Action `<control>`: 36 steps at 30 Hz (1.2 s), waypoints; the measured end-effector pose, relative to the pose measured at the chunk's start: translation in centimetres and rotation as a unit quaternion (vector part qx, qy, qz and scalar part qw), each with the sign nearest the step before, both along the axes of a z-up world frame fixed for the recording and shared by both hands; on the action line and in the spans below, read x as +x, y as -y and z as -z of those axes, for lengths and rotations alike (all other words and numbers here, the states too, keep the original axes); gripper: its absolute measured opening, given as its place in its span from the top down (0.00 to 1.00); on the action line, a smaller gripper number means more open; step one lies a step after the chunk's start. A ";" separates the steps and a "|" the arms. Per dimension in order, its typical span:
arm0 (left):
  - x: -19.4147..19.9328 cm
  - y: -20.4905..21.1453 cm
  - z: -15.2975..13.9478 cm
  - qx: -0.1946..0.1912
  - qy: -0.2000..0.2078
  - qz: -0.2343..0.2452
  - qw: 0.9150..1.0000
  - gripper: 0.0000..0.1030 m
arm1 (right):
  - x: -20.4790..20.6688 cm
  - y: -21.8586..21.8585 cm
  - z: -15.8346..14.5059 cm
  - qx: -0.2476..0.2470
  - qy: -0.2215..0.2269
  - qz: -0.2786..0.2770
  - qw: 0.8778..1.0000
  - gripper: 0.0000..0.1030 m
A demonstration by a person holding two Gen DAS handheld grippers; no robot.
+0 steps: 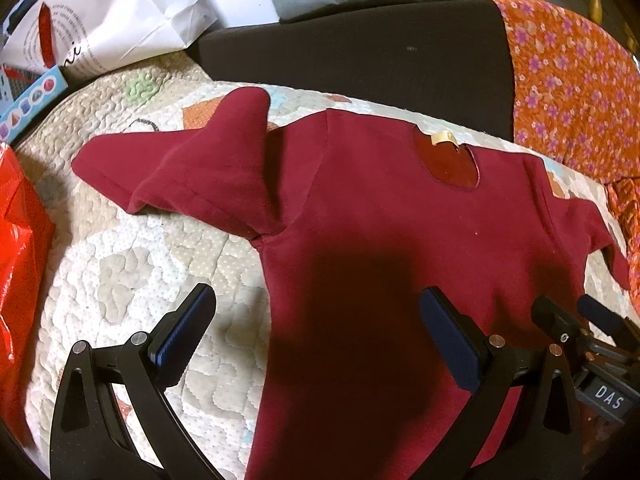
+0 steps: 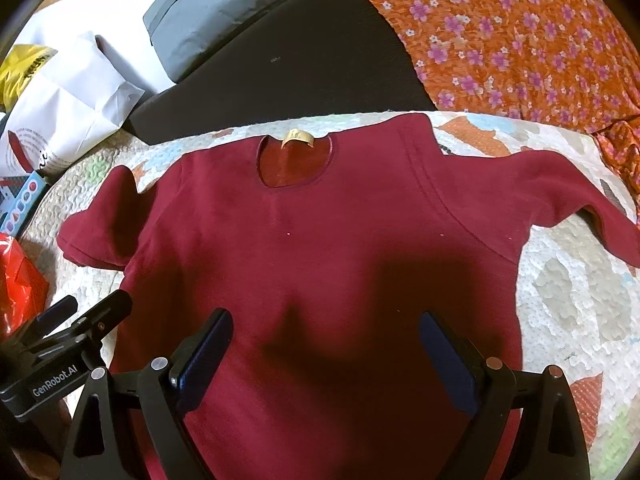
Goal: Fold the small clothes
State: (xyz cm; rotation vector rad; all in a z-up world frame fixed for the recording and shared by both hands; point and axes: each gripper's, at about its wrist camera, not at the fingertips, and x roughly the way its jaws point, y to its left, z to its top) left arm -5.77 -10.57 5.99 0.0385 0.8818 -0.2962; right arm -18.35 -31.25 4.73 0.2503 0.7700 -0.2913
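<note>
Fingers (image 1: 196,320) of both our left gripper (image 1: 316,316) and right gripper (image 2: 324,336) gape wide, holding nothing, above one maroon shirt (image 2: 320,232) spread flat on one quilt (image 2: 568,288).

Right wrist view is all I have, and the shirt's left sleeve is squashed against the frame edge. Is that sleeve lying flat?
Observer: No. The left sleeve is bunched, with a fold peaking up instead of lying spread on the quilt.
Operator: I only see the back of the left tongs. Open or shut?
Observer: Open and holding nothing. The left tongs straddle the side edge of the shirt, with one finger over the quilt and the other over the fabric.
</note>
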 end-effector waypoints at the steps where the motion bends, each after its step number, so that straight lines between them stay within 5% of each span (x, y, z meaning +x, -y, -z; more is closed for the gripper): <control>1: 0.1 -0.1 0.0 -0.001 0.001 -0.002 1.000 0.00 | 0.1 -0.1 0.0 0.000 -0.001 -0.001 1.000 0.10; 11: 1.2 -1.6 -0.4 -0.020 -0.013 -0.017 1.000 0.00 | 1.7 -1.3 0.6 0.010 -0.009 -0.021 1.000 0.10; 17: 4.2 -6.3 -2.5 -0.093 -0.043 -0.048 0.994 0.00 | 2.3 -1.6 0.5 0.013 -0.014 -0.035 0.999 0.10; 22: 8.8 -13.1 -3.5 -0.151 -0.055 -0.144 0.976 0.01 | 2.7 -1.5 0.0 0.019 -0.010 -0.040 0.999 0.10; 26: 13.2 -18.0 -1.8 -0.209 -0.088 -0.223 0.948 0.02 | 3.3 -1.9 0.6 0.026 -0.021 -0.051 0.998 0.10; 32: 16.9 -20.5 1.1 -0.190 -0.117 -0.295 0.929 0.04 | 4.3 -1.9 1.7 0.042 -0.040 -0.062 0.996 0.10; 36: 18.7 -19.6 1.8 -0.131 -0.112 -0.317 0.933 0.04 | 4.9 -1.5 2.3 0.044 -0.047 -0.058 0.996 0.10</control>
